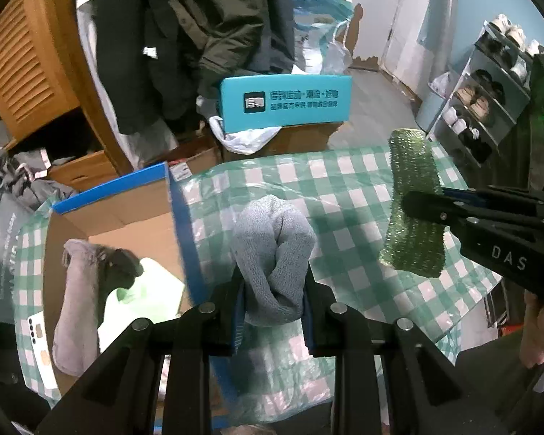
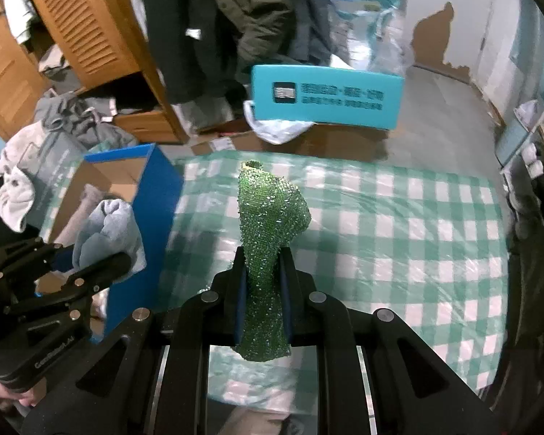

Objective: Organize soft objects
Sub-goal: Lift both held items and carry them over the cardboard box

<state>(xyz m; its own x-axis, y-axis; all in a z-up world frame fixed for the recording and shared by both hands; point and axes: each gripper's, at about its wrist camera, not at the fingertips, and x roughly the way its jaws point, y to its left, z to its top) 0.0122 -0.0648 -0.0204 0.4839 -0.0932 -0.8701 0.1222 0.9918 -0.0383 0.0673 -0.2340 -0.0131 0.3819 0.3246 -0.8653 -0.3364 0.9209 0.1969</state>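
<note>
"DAS"-marked right tongs [image 1: 422, 204] clamped on green scrubber [image 1: 413, 206], left tongs [image 1: 272, 304] on grey cloth [image 1: 272, 253]

the open box [image 2: 101, 185] stands at the table's [image 2: 399, 239] left edge, with cloths [image 1: 76, 301] inside it.

Only a few bits I can actually read: "DAS" in pale letters on my right gripper [image 1: 428, 206], seen from the left wrist cam. My left gripper [image 2: 101, 268] has small print starting "Gen", rest too blurry. The far teal sign [image 1: 284, 103] has Chinese text I can't make out.
</note>
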